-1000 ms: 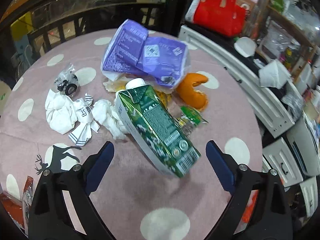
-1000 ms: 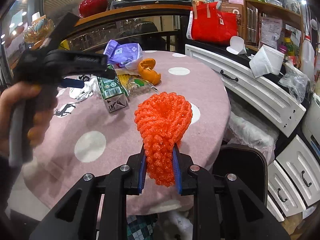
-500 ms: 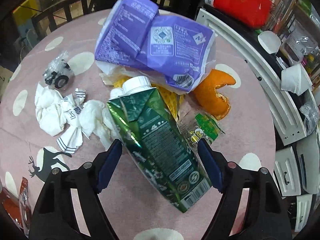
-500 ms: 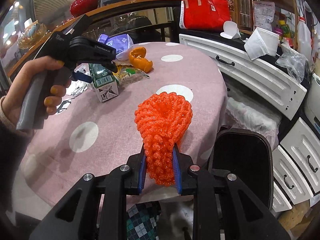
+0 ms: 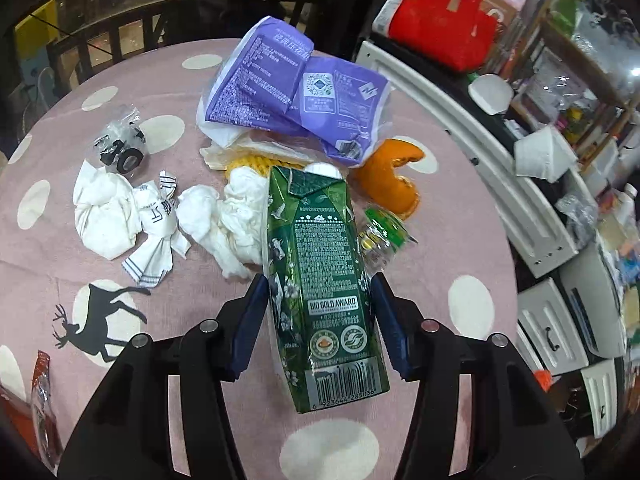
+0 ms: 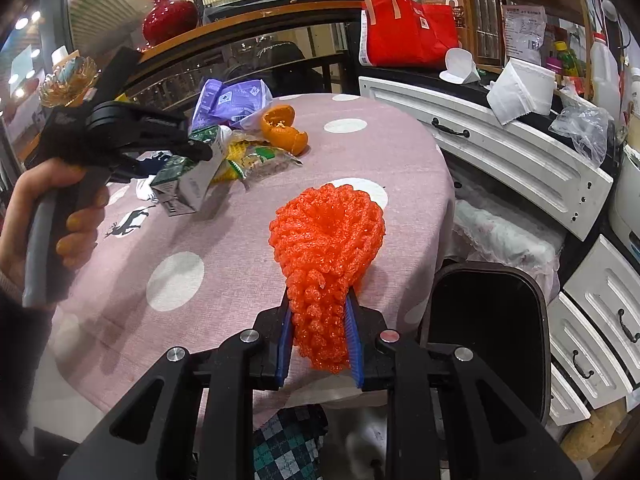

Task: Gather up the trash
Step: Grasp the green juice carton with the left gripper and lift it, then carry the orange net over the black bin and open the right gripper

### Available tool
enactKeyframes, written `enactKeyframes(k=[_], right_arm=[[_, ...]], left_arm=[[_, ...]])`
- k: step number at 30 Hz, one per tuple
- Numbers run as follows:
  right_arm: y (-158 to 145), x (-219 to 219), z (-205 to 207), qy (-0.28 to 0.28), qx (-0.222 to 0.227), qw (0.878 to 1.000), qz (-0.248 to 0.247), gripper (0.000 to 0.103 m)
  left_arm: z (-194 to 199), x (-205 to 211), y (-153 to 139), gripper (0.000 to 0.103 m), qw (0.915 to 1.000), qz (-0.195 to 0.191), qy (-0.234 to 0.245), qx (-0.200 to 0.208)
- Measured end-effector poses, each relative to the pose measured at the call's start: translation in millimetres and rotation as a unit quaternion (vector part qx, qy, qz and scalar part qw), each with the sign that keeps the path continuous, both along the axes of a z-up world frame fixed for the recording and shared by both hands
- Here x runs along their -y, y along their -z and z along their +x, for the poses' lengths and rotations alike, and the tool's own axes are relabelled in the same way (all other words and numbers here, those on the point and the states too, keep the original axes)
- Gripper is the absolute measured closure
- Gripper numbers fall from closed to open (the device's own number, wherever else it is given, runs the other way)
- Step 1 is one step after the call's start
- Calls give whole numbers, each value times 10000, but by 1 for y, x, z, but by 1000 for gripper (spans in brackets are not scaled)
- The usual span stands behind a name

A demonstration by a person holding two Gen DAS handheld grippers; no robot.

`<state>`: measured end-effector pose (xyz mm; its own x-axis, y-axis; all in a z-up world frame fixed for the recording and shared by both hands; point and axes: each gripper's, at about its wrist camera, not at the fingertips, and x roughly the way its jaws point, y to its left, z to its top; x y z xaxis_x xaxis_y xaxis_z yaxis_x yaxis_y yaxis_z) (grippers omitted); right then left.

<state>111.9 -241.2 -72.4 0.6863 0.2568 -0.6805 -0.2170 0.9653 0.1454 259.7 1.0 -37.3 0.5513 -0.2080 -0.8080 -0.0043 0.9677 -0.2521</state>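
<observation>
Since half a second earlier, the left gripper [image 5: 318,320] had closed its jaws onto the green carton [image 5: 320,280], whose base tilted off the bench [image 5: 168,380]. Its cap was mostly hidden behind the gable. The right gripper [image 6: 320,340] gripped the orange foam net [image 6: 326,240] near the bench edge, beside the black bin [image 6: 484,320].

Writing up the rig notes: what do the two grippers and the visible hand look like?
Both the left gripper and the right gripper are matte black frames with triangular cutouts, silver pivot bolts and blue finger pads. From the right wrist view, the left hand shows yellow-orange nails on a grey handle.
</observation>
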Motion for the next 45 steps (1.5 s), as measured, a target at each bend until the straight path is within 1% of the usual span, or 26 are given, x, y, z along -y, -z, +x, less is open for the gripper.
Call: enactKeyframes(k=[8,11,13,15,19,21,26,29,30,33,34,36,38,41,42,45], right_arm=[[-1,-1,-2,-28,62,10000,-13,80],[-4,1,-3,-9,123,9999,-18,80],[-5,3,-3,24,133,9999,-40,80],[-5,6,-3,85,117,9999,-32,80],[-7,12,-7,190,157,9997,-47,80],[-7,17,-8,264,145,9995,-42,80],[-4,26,-9,420,92,9991,-20,80],[-3,28,-10,452,62,9990,-10,80],[-3,28,-10,450,56,9990,-4,80],[-2,26,-9,412,48,9991,6,80],[-1,26,-9,405,42,9992,10,80],[0,26,-10,400,32,9992,21,80],[-1,27,-10,399,32,9992,24,80],[-1,27,-10,406,37,9992,19,80],[-1,27,-10,410,41,9991,23,80],[-1,30,-10,435,40,9990,40,80]], left_arm=[[-51,-2,-7,51,9984,86,277,490],[-70,2,-13,54,9970,64,404,661],[-82,8,-14,54,9956,209,479,779],[-87,12,-13,54,9952,227,487,816],[-97,17,-14,54,9943,74,574,901],[-100,23,-13,54,9934,104,643,946],[-100,36,3,54,9933,206,890,712],[-97,42,15,54,9924,331,1132,359],[-95,44,19,51,9918,407,1194,221],[-91,49,24,48,9886,603,1375,62],[-89,53,25,45,9867,729,1455,19],[-83,58,28,44,9837,896,1560,-72],[-74,60,32,44,9822,956,1603,-205],[-63,63,39,46,9796,1103,1638,-361],[-60,63,40,54,9798,1117,1615,-383],[-57,60,40,54,9818,1023,1553,-375]])
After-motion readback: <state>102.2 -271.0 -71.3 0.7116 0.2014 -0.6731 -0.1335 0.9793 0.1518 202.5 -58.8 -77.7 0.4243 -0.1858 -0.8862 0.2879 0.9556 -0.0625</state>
